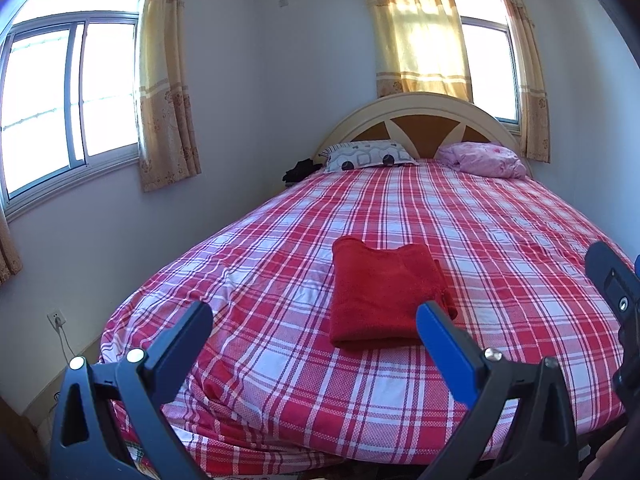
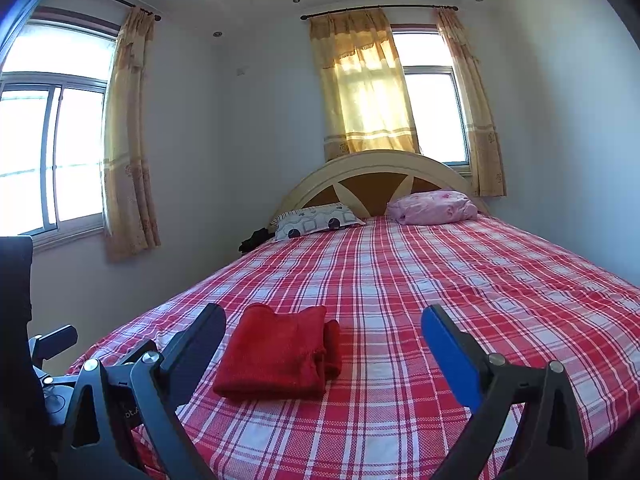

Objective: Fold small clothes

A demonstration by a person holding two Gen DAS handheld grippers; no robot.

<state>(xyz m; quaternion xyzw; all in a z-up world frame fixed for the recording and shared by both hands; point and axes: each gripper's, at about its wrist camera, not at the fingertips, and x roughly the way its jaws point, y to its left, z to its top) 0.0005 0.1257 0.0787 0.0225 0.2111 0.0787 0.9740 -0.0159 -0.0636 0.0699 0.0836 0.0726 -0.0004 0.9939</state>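
Your left hand-held gripper (image 1: 314,316) is spread, empty, w/ the red cloth (image 1: 384,292) just ahead, slightly right of centre. Right hand-held gripper (image 2: 324,320), also spread & empty, has it ahead-left. Left looks nearer. Cloth lies on the bed (image 1: 500,240) near its foot, long axis running toward the headboard. It's folded into a neat rectangle; looks done.

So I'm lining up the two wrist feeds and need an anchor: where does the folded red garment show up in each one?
Left wrist: the folded red garment lies on the plaid bedspread, lower centre, just left of the blue fingertip.
Right wrist: the garment lies lower left of centre, just right of the dark fingertip.
Shared landmark: the arched headboard at the far end of the bed.
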